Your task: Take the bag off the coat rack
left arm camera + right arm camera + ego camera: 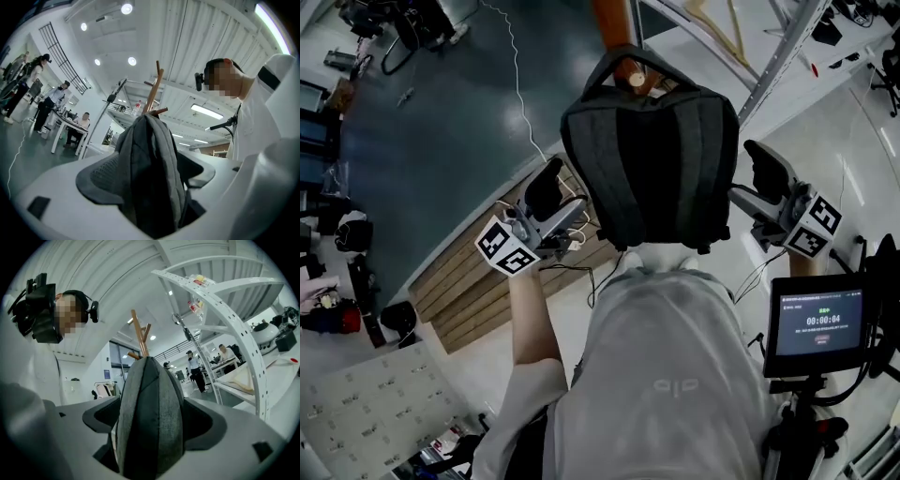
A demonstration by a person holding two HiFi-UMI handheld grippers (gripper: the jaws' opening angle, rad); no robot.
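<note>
The bag (652, 159) hangs by its top loop from a peg on the rack (623, 23), straight in front of the person. It is a soft fabric backpack, probably not heavy. It looks likely to sag and swing, so the surest holds are the loop or the padded side edges, lifting upward to clear the peg. The left claw (546, 187) stands about half open astride the bag's left edge. The right claw (766, 171), slightly wider, straddles the right edge. Neither is clamped on the fabric.
</note>
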